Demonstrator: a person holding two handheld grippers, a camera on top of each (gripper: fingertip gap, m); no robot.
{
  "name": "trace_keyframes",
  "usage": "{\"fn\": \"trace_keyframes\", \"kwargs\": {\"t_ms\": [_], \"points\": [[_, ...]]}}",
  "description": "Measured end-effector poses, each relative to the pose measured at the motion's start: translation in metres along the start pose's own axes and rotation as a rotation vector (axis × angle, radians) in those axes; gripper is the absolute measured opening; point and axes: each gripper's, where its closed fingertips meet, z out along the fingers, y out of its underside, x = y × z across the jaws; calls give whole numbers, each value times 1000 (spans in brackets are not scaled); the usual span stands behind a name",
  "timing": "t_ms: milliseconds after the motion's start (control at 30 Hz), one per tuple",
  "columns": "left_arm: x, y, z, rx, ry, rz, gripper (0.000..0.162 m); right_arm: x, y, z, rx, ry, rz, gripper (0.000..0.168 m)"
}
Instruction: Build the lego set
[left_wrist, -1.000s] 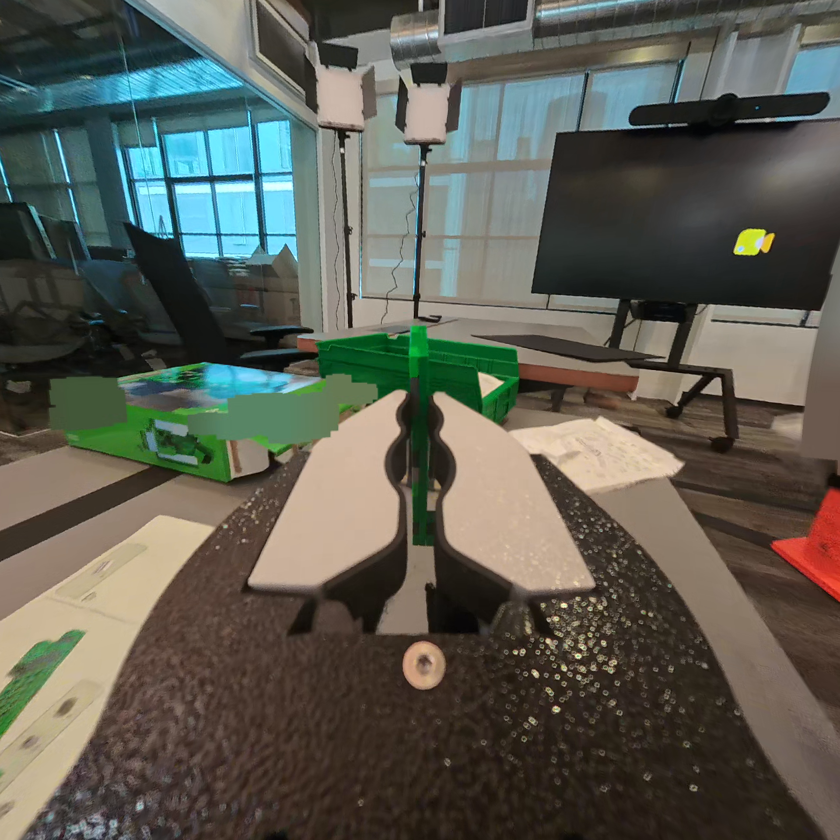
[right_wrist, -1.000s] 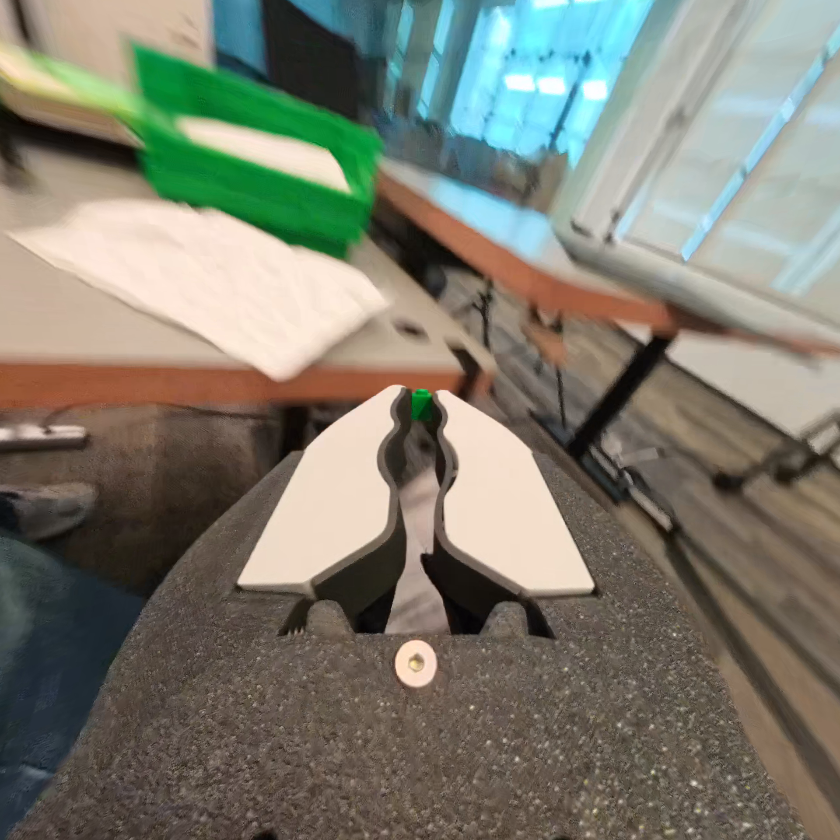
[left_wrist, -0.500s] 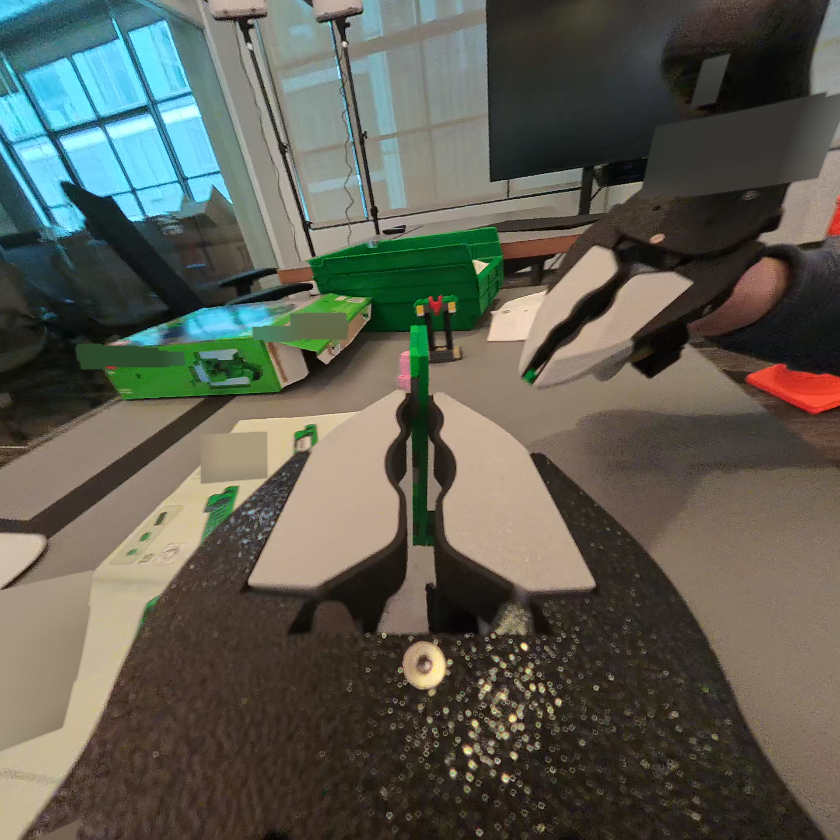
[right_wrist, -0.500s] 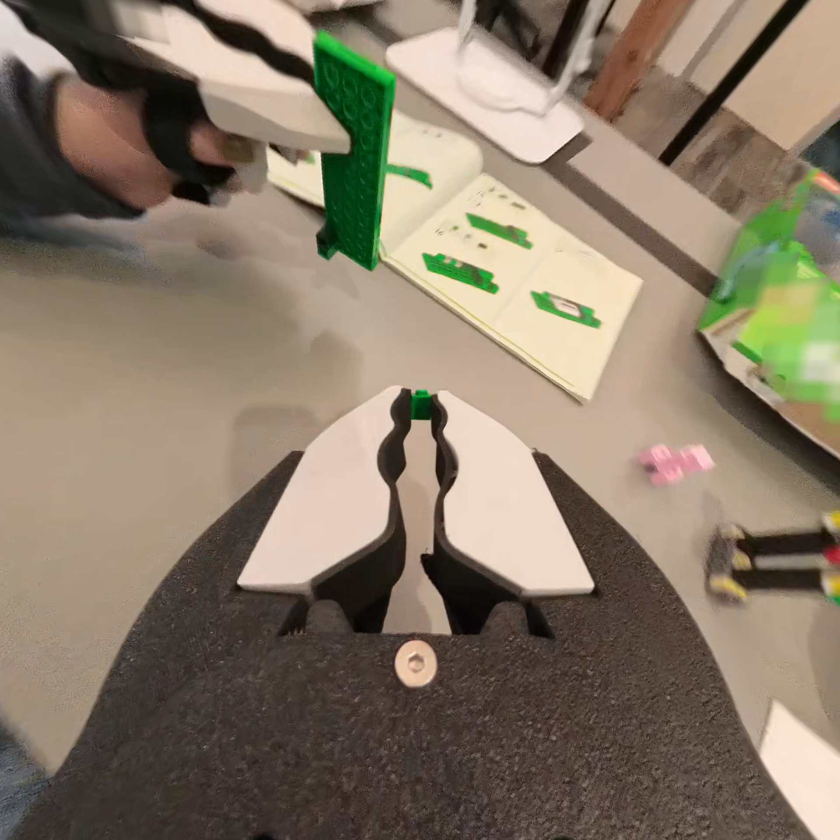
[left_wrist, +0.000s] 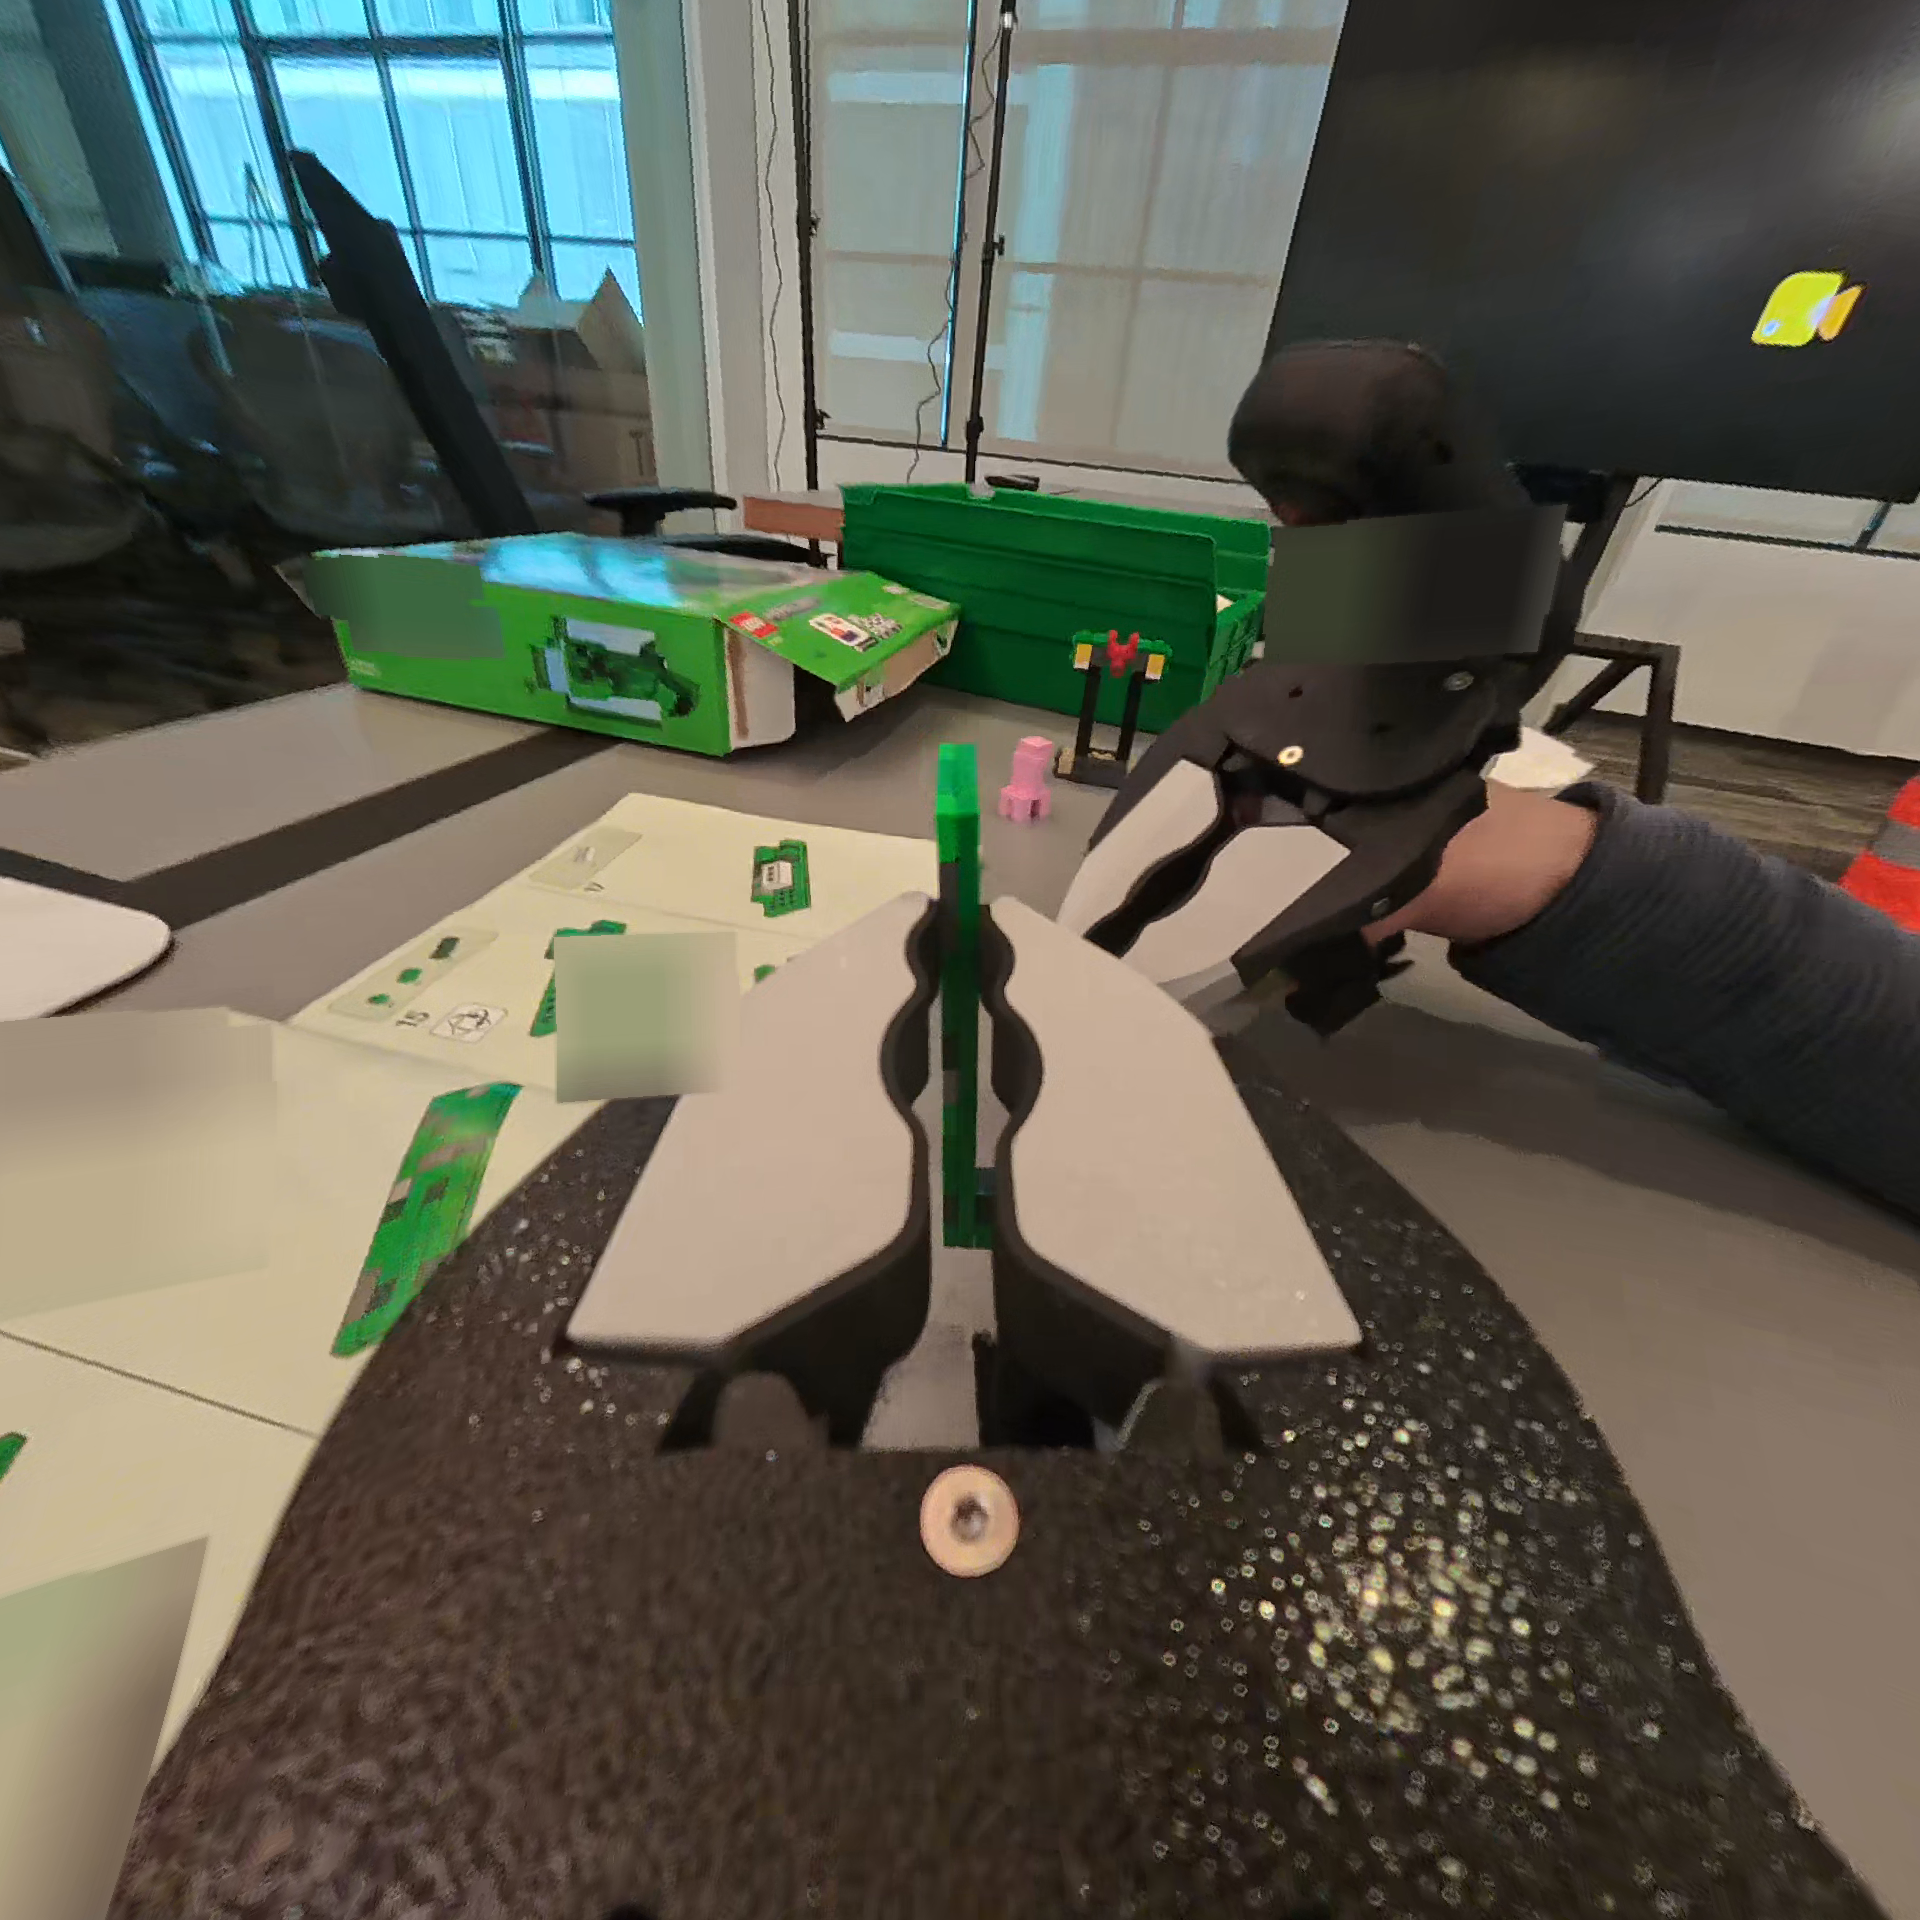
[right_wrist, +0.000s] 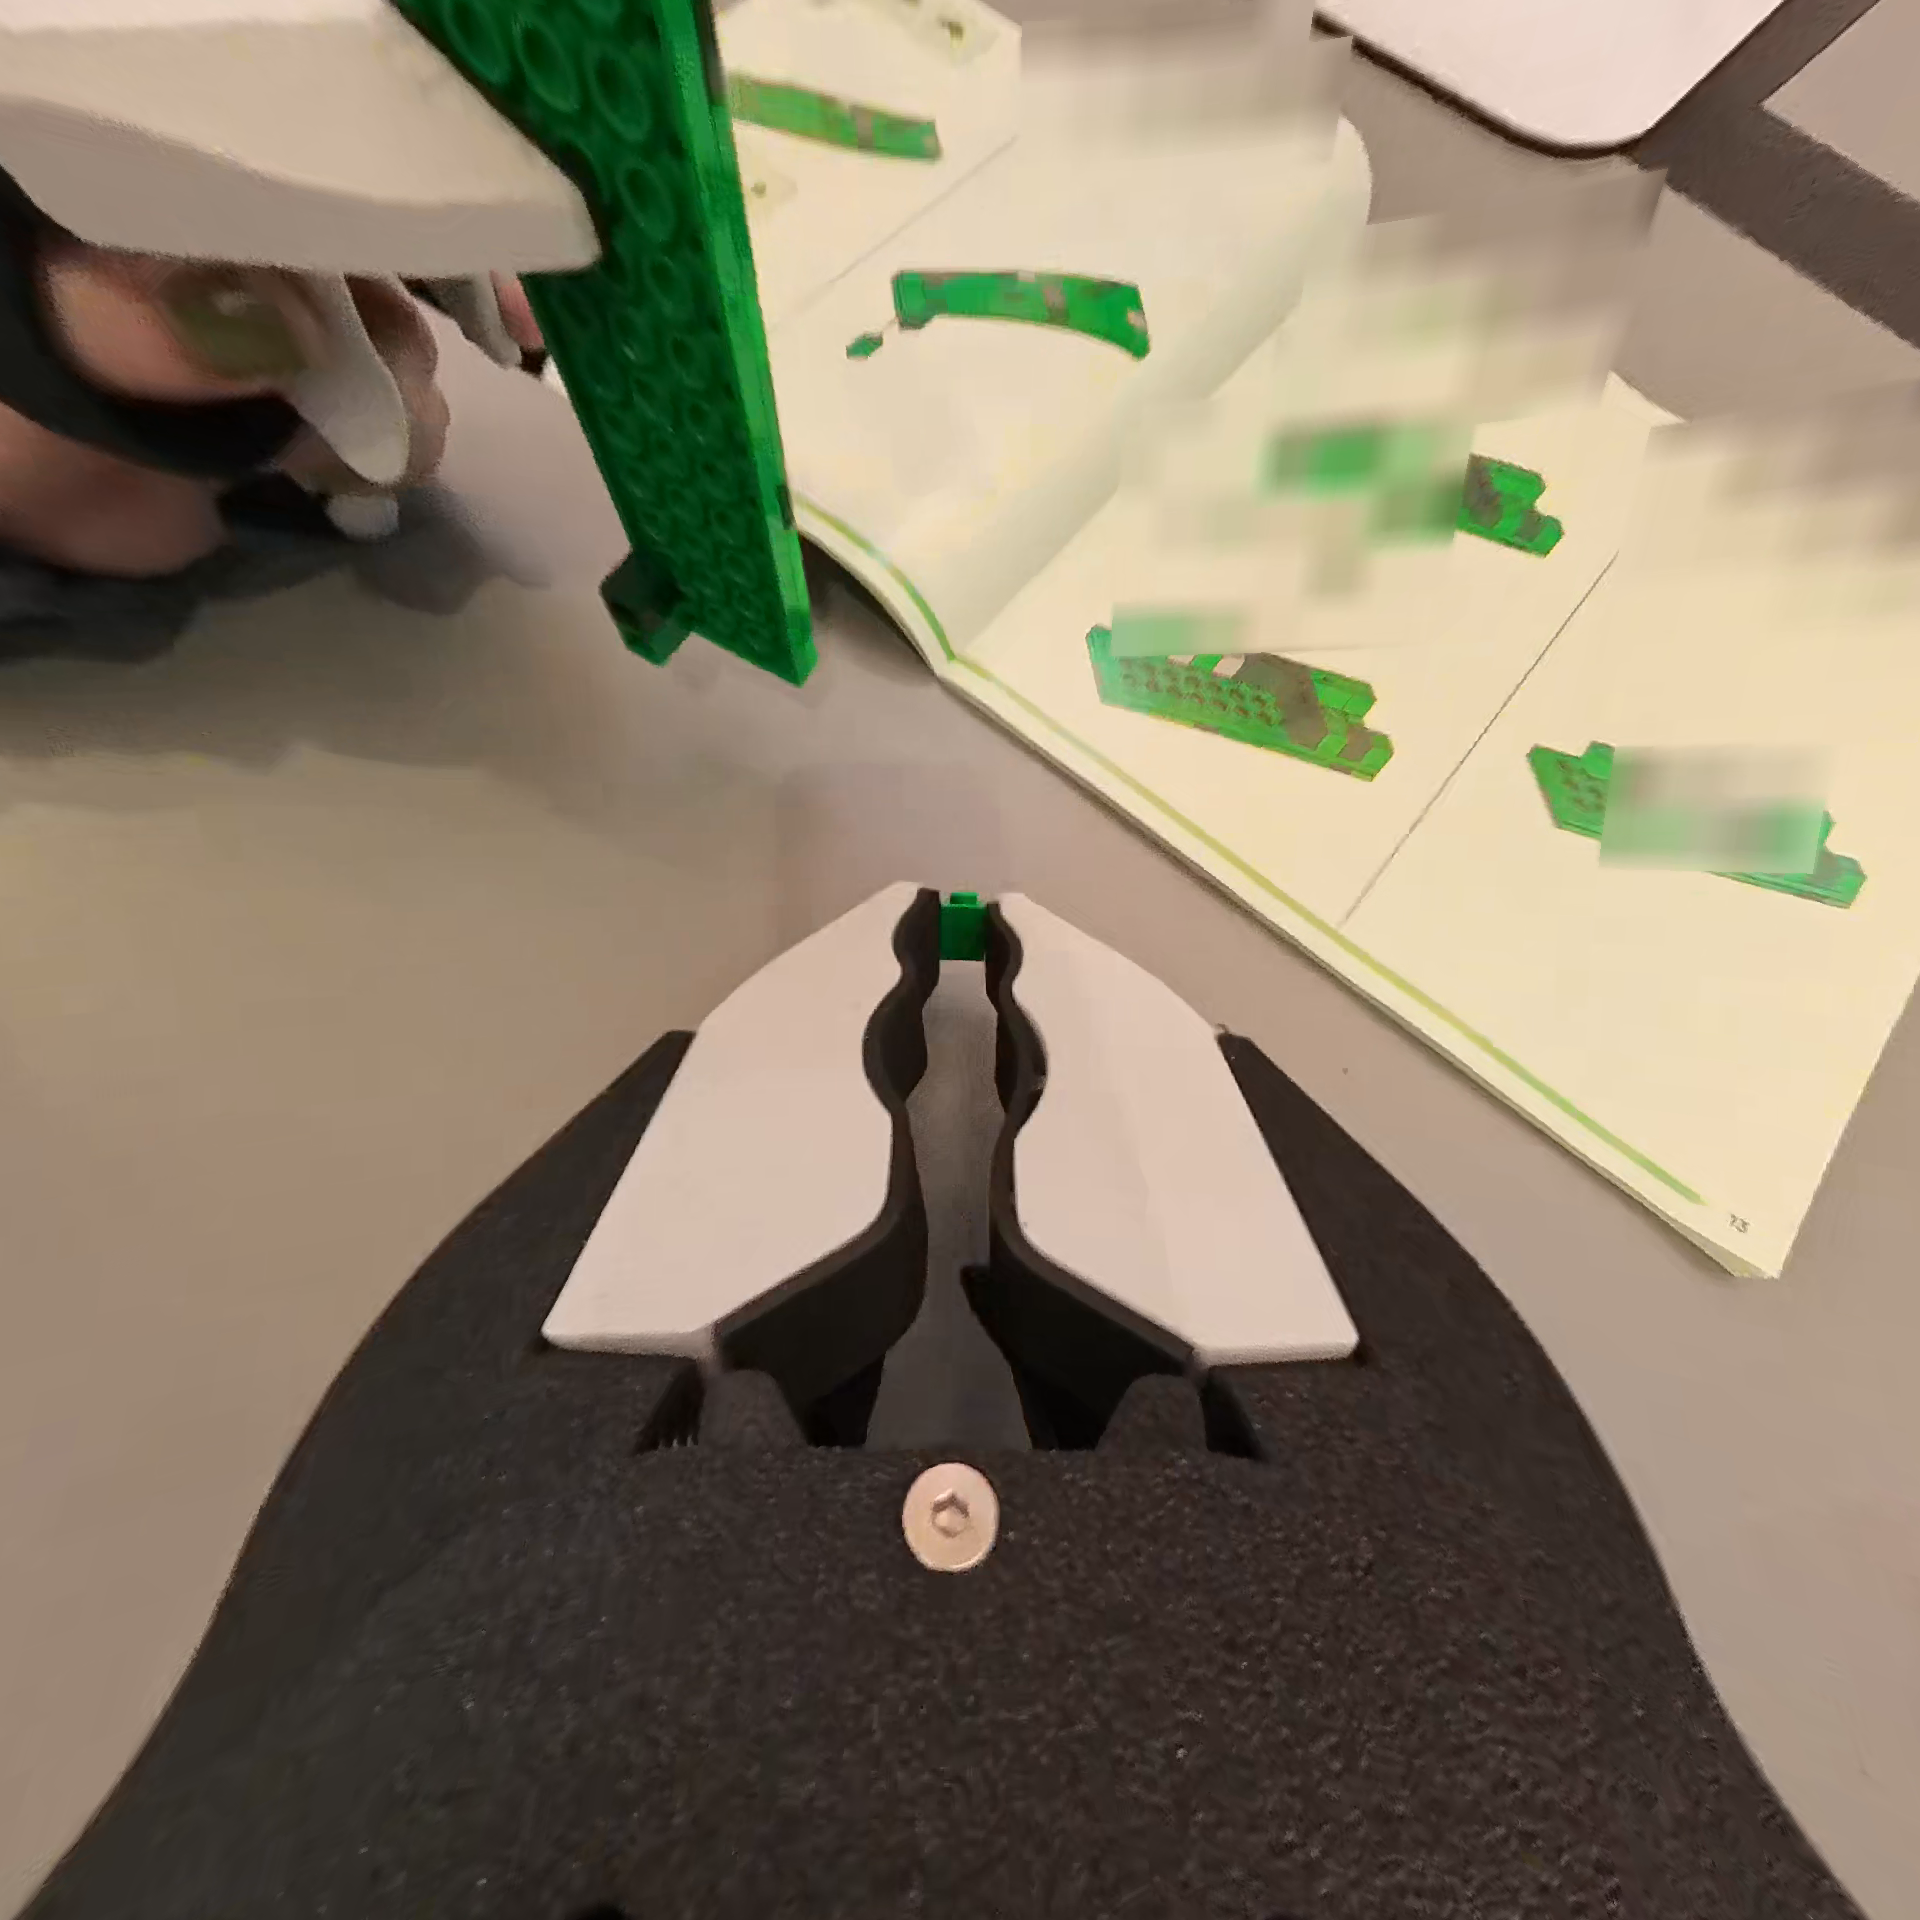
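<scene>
Green plate (left_wrist: 958, 997) edge-up, clamped in left tool (left_wrist: 961, 914); small green brick (right_wrist: 962, 923) pinched at right tool (right_wrist: 962, 904) tips.

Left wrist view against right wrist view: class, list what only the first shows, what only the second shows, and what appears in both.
Only the left wrist view shows the green set box, the green crate, the pink figure, the small black frame build and the dark screen.

Only the right wrist view shows the small green brick pinched at the right gripper tips, and the long plate's round-patterned face.

Both show the long green plate clamped in the left gripper, the open instruction booklet and the grey table.
</scene>
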Motion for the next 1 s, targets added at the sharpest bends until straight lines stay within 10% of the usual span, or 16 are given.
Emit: {"fn": "trace_keyframes", "kwargs": {"t_ms": [500,633,1000], "points": [[17,-9,-5,67,291,-91,6,-3,26,4,-148,-1,-93,8],[24,-10,-7,69,335,-71,6,-9,22,0,-112,-41,-92,41],[66,5,-10,-22,545,75,6,-72,-62,-56,494,-421,-157,23]]}}
